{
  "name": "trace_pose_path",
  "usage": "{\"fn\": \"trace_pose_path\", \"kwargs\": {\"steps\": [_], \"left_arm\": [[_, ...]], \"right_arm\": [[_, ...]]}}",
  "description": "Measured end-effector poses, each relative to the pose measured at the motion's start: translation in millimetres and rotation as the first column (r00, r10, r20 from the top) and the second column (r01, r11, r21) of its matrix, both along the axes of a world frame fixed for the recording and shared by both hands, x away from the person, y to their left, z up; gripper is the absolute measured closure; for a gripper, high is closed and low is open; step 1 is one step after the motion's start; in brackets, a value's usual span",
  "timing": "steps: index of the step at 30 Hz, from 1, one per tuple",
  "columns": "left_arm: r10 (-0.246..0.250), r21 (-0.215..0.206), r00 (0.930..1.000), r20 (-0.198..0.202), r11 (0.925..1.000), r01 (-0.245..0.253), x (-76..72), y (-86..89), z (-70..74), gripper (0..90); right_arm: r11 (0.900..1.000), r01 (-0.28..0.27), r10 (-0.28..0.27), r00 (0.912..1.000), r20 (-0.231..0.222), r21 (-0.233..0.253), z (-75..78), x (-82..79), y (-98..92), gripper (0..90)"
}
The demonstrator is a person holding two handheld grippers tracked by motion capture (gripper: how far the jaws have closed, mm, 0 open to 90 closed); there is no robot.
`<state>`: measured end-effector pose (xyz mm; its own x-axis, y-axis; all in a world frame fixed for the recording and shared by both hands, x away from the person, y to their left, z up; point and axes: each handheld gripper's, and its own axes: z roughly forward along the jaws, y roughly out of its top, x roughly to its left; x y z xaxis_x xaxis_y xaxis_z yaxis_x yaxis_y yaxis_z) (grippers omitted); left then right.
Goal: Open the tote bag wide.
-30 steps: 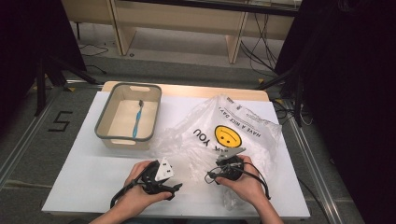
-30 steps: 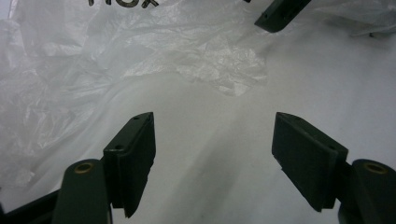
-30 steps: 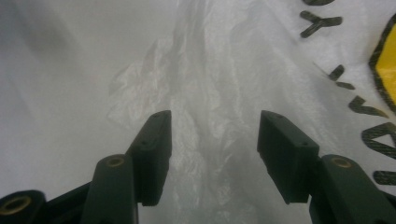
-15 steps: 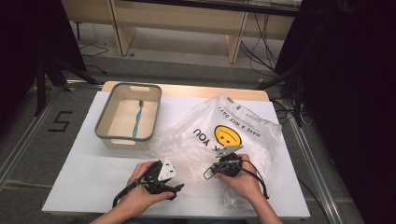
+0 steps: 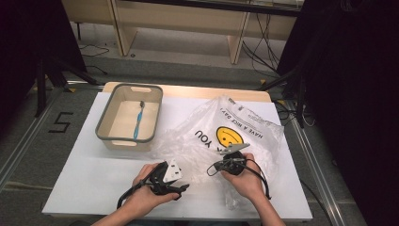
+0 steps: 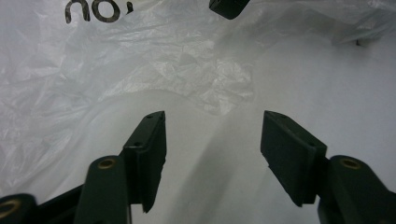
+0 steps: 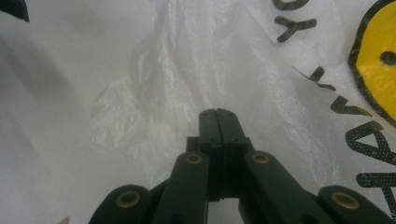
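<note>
White tabletop (image 5: 84, 188), plastic bag (image 5: 235, 136) crumpled mid-table. My left gripper (image 6: 212, 140) spread wide beside bag edge; right gripper (image 7: 219, 116) pressed together, maybe pinching film. Risk: thin film slips, tears.

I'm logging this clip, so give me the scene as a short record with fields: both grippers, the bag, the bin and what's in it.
left gripper: open, jaws apart over the white table, at the bag's crumpled edge
right gripper: jaws together; whether film is pinched, cannot tell
plastic bag: clear, crumpled, yellow smiley print, lying right of the bin
bin: grey-rimmed, back left
bin contents: blue toothbrush
</note>
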<state>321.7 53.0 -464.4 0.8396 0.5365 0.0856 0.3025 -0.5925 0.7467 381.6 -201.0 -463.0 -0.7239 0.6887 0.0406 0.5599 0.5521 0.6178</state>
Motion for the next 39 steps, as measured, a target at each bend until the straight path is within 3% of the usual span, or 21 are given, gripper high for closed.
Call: {"fn": "trace_pose_path", "kwargs": {"steps": [8,15,24,32,39], "left_arm": [[-0.015,0.023,0.9999,-0.001,0.9996,0.015,11.6,-21.7,-3.7,63.7],[-0.006,0.072,0.9998,-0.02,0.9974,0.007,26.1,-43.1,-19.0,84.8],[0.004,0.081,0.9993,-0.037,0.9967,-0.001,33.1,-47.9,-22.9,87.7],[0.003,0.097,0.9998,-0.022,0.9952,-0.001,31.6,-49.8,-23.4,88.9],[0.01,0.091,0.9996,-0.028,0.9959,-0.008,31.6,-50.1,-23.5,89.0]], "right_arm": [[0.998,0.02,-0.024,0.9979,0.06,0.065,17.4,-3.2,-2.6,90.0],[0.993,0.038,-0.047,0.9956,0.082,0.107,27.6,-4.8,-5.0,90.0],[0.985,0.067,-0.089,0.9871,0.134,0.157,45.2,-3.7,-11.4,90.0],[0.973,0.098,-0.146,0.9635,0.225,0.209,64.0,-2.7,-16.9,90.0],[0.956,0.132,-0.21,0.9307,0.3,0.261,74.5,-5.2,-22.4,90.0]]}}
